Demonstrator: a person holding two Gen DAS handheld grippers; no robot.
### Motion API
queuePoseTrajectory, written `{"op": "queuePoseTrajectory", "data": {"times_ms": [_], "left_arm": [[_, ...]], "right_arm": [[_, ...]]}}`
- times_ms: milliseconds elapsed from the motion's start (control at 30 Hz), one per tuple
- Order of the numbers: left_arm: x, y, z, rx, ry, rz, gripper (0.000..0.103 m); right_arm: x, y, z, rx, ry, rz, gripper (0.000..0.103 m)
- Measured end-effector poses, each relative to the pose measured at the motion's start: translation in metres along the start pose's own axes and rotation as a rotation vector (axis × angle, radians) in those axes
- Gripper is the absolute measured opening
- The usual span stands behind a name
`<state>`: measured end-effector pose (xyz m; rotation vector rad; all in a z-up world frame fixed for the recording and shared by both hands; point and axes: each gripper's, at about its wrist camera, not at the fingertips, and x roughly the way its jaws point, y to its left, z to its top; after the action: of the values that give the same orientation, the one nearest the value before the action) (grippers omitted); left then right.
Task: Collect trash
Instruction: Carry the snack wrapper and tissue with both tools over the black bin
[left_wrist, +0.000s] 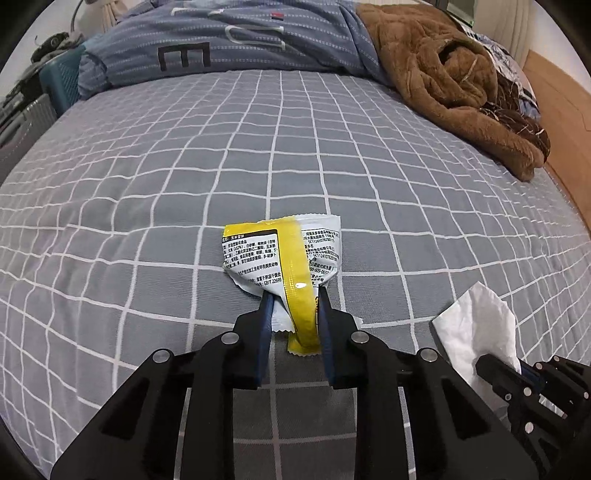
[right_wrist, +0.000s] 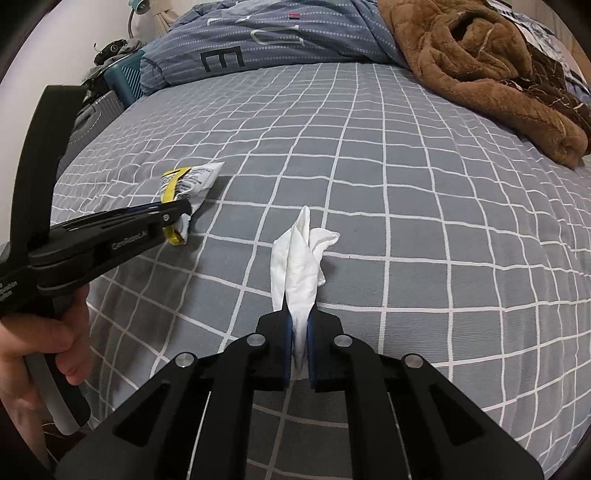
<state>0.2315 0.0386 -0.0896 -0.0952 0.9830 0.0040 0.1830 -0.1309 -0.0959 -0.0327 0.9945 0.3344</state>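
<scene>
- In the left wrist view, we see our left gripper (left_wrist: 295, 299) at the lower centre of the frame, its blue-padded black fingers (left_wrist: 266, 310) clamped on the near end of a crumpled white and yellow printed snack wrapper (left_wrist: 280, 258).
- The wrapper's far end spreads out on the grey bedsheet with a white grid pattern (left_wrist: 147, 206), just above the fingertips in the frame; a yellow strip of it runs down between the jaws.
- In the right wrist view, our right gripper (right_wrist: 299, 317) sits at the lower centre, jaws pinched nearly together on a crumpled white paper tissue (right_wrist: 301, 266) that stands up from the pads toward the middle of the frame.
- The same view shows the left gripper (right_wrist: 184, 210) coming in from the left edge, gripping the wrapper (right_wrist: 192, 181) at centre left, with a person's hand (right_wrist: 40, 343) around its handle at the lower left.
- The tissue (left_wrist: 476, 325) and right gripper also show at the lower right of the left wrist view.
- At the top of both frames lies a blue-grey striped duvet with large letters (left_wrist: 236, 40); at the upper right is a heap of brown fleece blanket (left_wrist: 454, 77).
- A teal plastic crate (right_wrist: 123, 77) stands beside the bed at the upper left.
</scene>
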Motion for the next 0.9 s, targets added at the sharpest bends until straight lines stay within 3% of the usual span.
{"op": "queuePoseTrajectory", "data": {"times_ms": [900], "left_arm": [[-0.080, 0.008, -0.062, -0.014, -0.029, -0.014, 0.022]], "right_arm": [[-0.072, -0.012, -0.040, 0.047, -0.091, -0.061, 0.006]]}}
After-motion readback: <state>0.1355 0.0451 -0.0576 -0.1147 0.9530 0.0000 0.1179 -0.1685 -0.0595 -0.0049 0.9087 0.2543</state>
